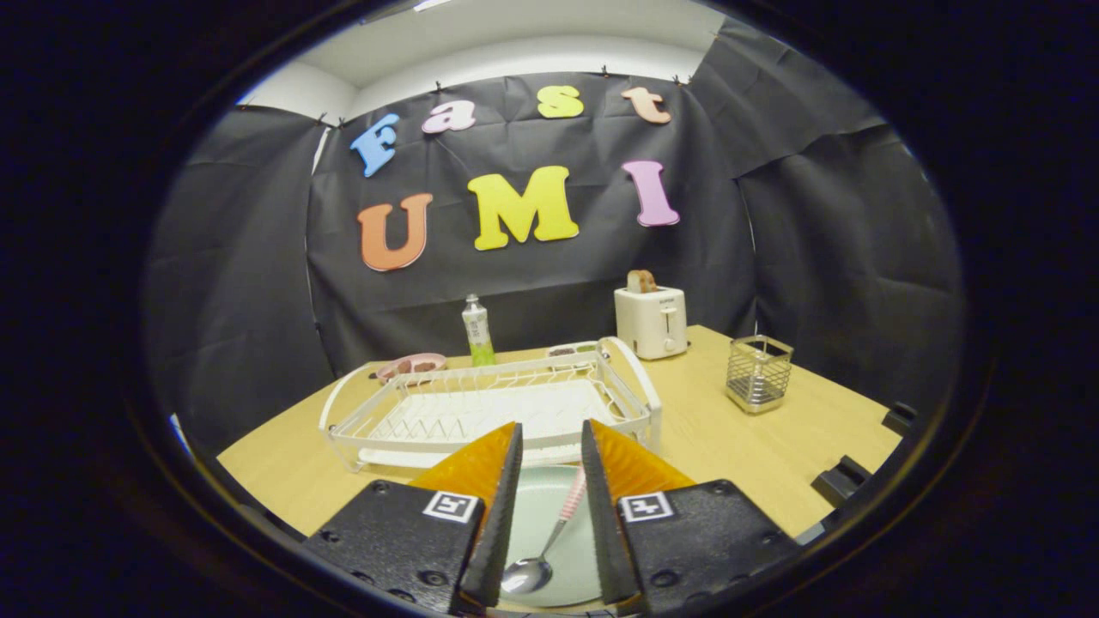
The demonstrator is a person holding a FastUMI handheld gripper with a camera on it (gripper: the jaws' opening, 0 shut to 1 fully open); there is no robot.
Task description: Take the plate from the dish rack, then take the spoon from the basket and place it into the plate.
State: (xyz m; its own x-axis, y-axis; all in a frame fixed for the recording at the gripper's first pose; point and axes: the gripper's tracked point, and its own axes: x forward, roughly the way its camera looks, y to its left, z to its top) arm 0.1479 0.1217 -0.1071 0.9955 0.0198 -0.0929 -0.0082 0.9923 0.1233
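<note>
Plate [549, 536], pale green, lies flat on the tabletop [738, 446] at 6 o'clock from the dish rack [489, 403], just in front of it. Spoon [543, 542] rests in the plate, bowl toward the camera, pink-striped handle pointing to about 1 o'clock. Hand-held gripper [549, 446]: fingers spread, nothing pinched; spoon lies in the gap between them, untouched by either as far as I can tell.

Wire basket [757, 372] stands at 3 o'clock from the rack, well apart; looks empty.

Judgement: both steps appear done, spoon already in plate, release stage. Next move, if any: draw back clear without catching the spoon handle.

Beyond the rack: toaster [651, 321] at 1 o'clock, bottle [477, 331] at 12 o'clock. Bottle label too small to read. Square markers on the gripper body carry no legible text.
</note>
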